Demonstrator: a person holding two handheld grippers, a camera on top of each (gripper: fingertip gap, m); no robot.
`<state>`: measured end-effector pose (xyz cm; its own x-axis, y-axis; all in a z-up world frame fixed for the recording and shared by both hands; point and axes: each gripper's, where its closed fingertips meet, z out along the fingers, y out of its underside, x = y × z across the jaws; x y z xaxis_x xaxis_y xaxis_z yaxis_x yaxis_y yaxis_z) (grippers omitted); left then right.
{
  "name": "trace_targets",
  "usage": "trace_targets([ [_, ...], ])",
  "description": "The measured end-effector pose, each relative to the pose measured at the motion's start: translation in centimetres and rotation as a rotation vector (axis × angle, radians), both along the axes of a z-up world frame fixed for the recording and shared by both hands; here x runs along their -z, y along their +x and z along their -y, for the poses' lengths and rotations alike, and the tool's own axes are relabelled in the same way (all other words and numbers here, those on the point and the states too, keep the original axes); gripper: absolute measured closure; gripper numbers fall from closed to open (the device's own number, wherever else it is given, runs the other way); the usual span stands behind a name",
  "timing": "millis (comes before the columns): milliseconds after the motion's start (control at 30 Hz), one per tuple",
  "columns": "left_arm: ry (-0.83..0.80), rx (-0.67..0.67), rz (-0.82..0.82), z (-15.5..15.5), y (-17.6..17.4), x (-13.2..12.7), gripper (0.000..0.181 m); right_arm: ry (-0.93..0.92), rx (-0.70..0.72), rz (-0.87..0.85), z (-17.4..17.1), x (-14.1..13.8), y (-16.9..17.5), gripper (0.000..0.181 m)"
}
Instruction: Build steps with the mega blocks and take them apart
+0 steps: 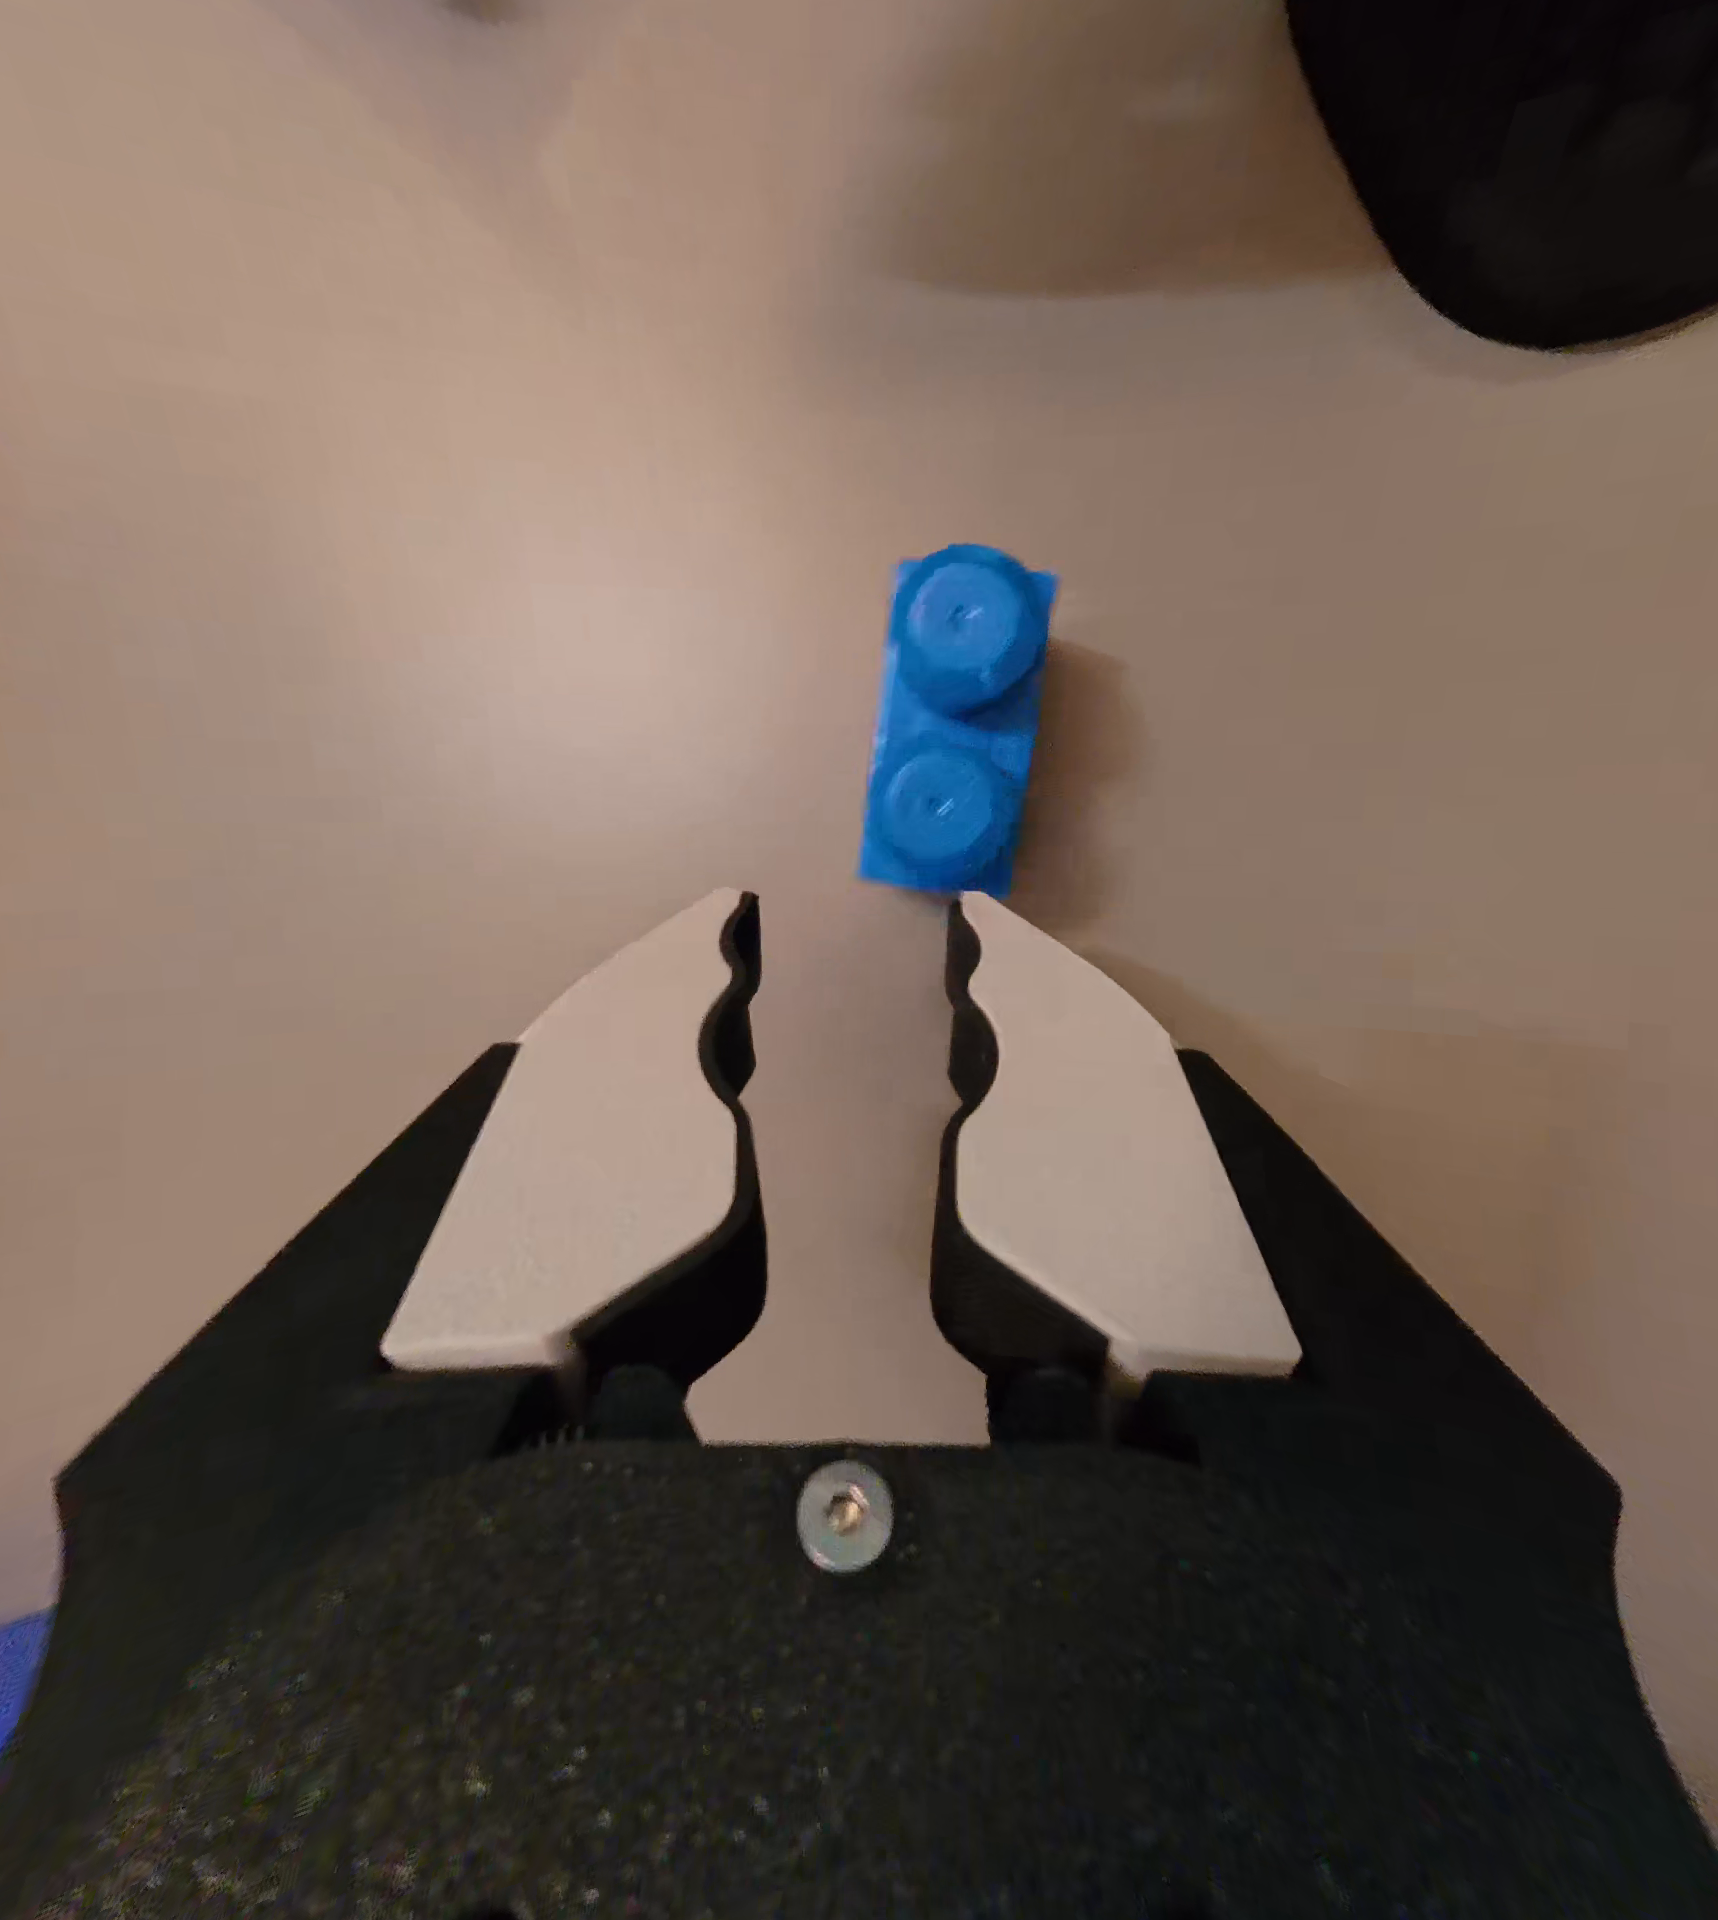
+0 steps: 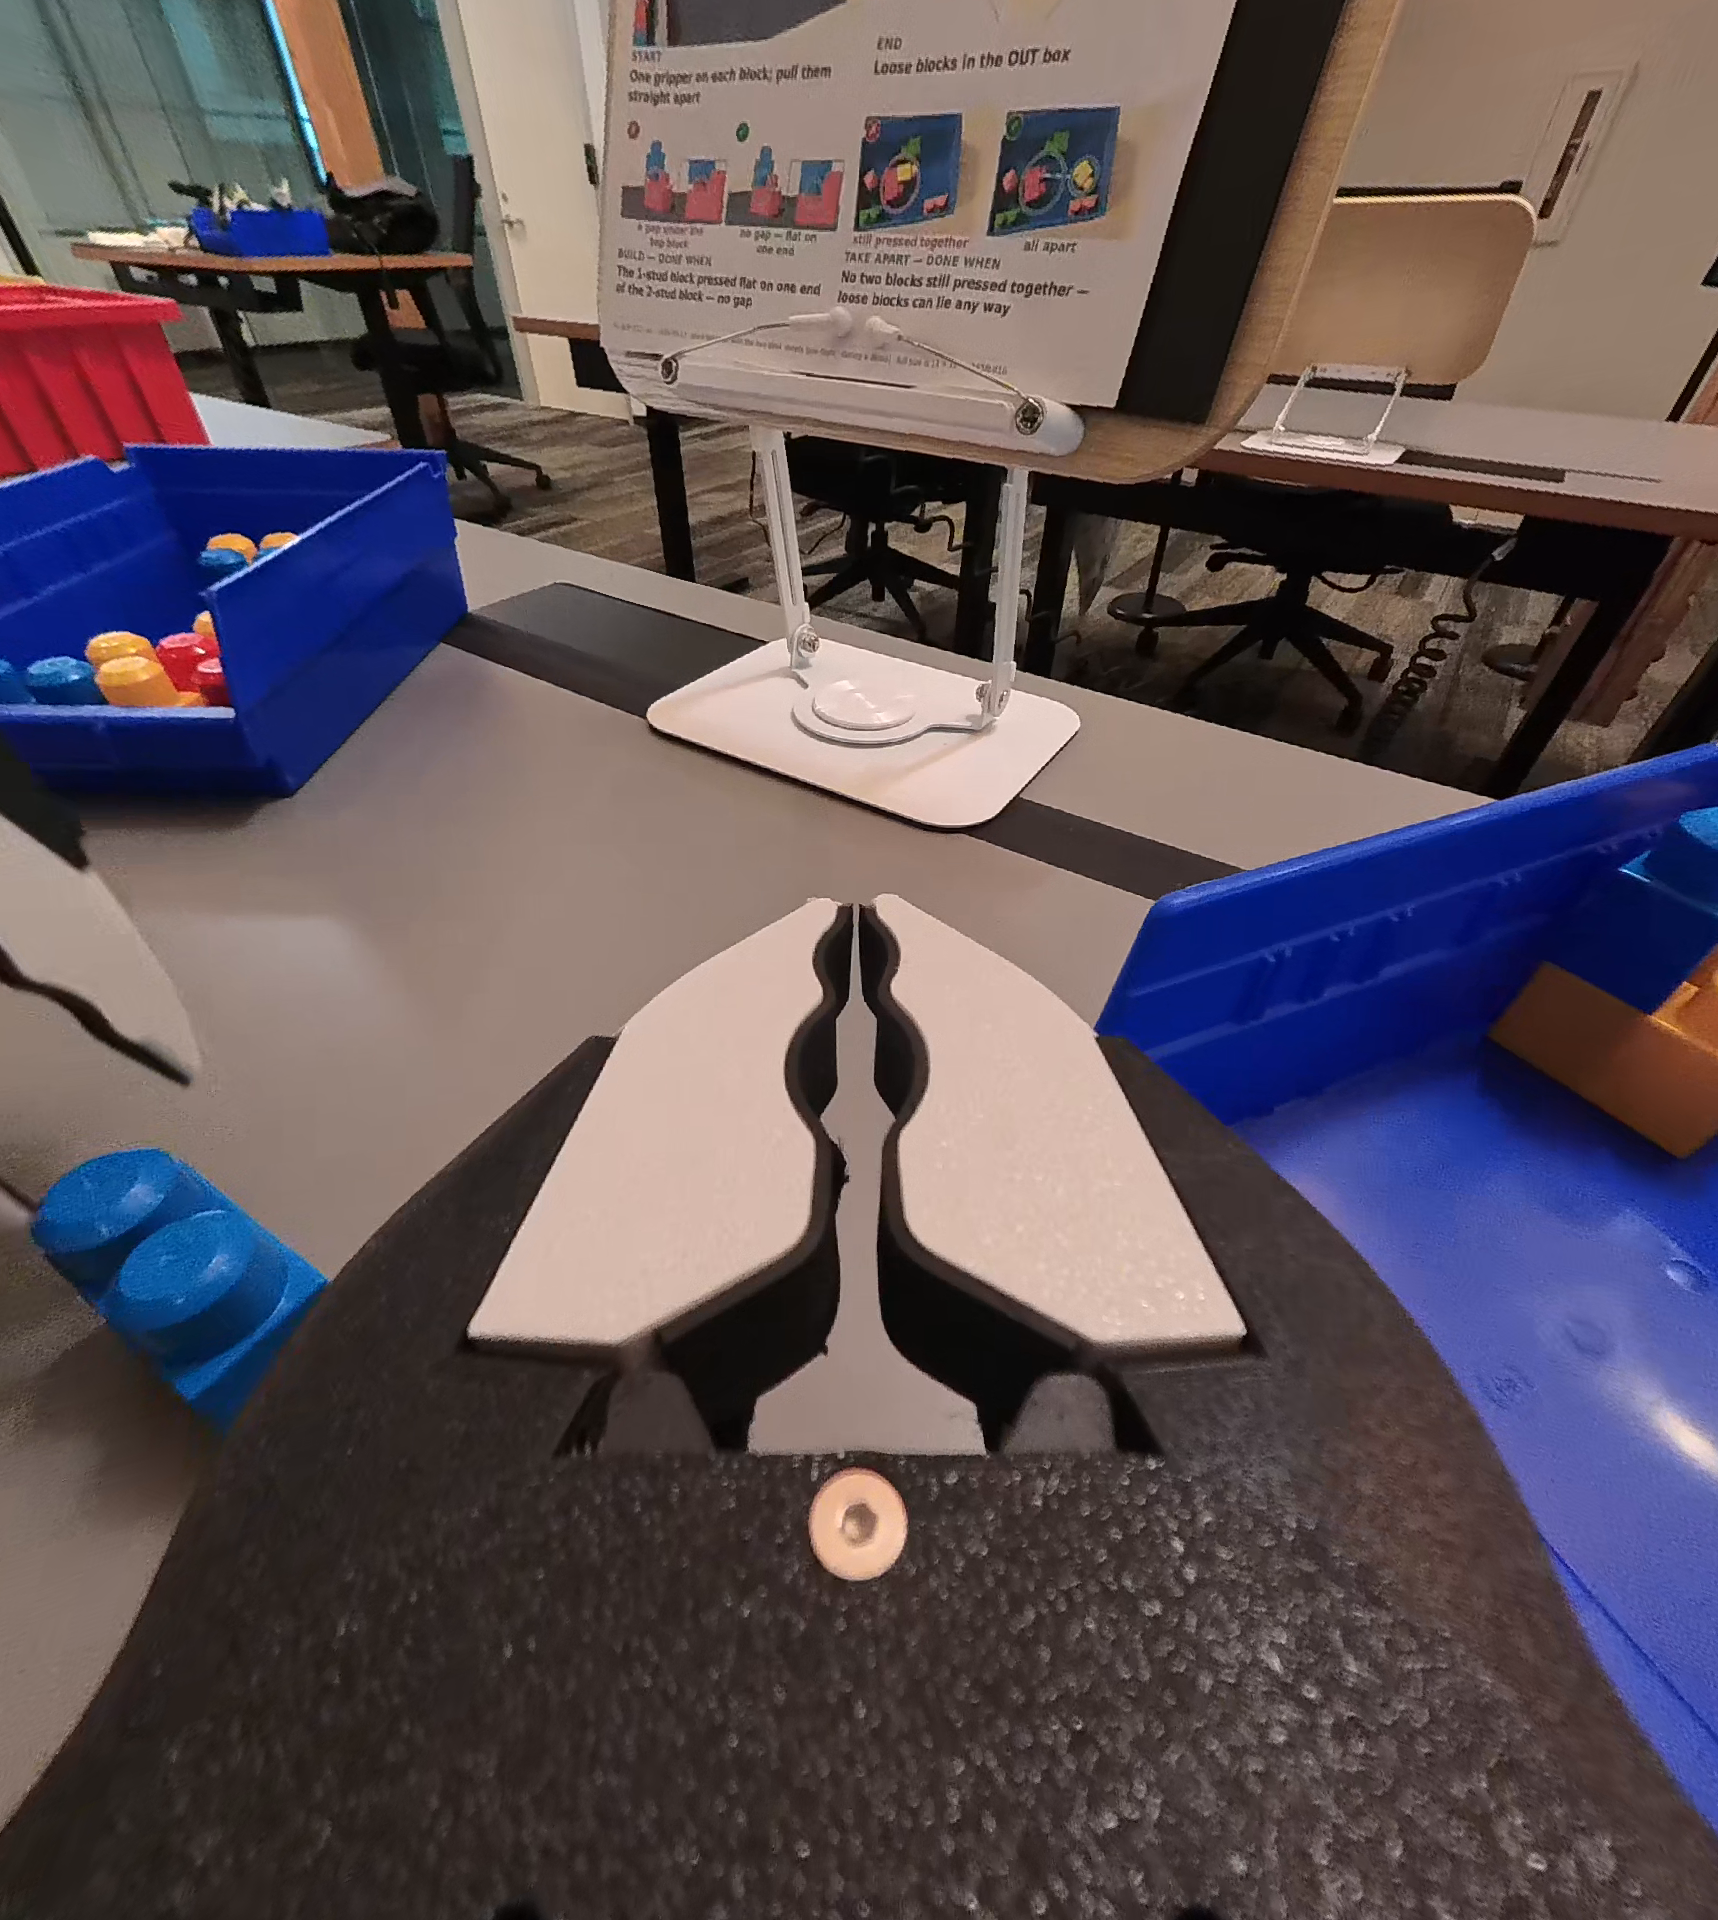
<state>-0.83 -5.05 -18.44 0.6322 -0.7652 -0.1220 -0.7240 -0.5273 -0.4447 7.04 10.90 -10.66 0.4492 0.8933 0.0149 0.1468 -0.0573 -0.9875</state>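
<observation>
Left gripper (image 1: 853,902) jaws apart, empty, pointing down at table (image 1: 315,623); blue two-stud block (image 1: 954,727) lies just beyond its right fingertip. Right gripper (image 2: 856,910) nearly closed, empty, the block at its left.

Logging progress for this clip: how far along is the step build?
Early. Done: a two-stud blue block stands alone on the table, studs up. In hand: nothing; the left gripper is open just short of it, the right gripper shut and empty. Left: no block is pressed on top yet; more sit in the blue bins.
</observation>
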Motion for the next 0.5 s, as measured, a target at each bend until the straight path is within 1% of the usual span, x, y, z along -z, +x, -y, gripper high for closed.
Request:
trace_targets([
  [67,0.046,-0.066,-0.006,0.1,-2.5,-1.2,0.149,-0.004,-0.004,-0.002,0.0,0.0,0.0,0.180],
  [133,0.071,-0.152,-0.012,0.4,-6.0,-2.3,0.148,-0.008,-0.007,0.000,0.0,0.1,0.0,0.180],
  [300,0.116,-0.407,-0.063,2.3,-16.9,-5.3,0.150,-0.005,-0.013,0.000,0.2,0.0,-0.1,0.180],
  [400,0.090,-0.536,-0.090,3.9,-23.0,-6.4,0.149,-0.007,-0.017,0.000,0.3,0.0,-0.1,0.180],
  [500,0.031,-0.621,-0.125,5.3,-28.0,-6.5,0.147,-0.006,-0.021,0.005,0.4,0.1,-0.2,0.180],
])
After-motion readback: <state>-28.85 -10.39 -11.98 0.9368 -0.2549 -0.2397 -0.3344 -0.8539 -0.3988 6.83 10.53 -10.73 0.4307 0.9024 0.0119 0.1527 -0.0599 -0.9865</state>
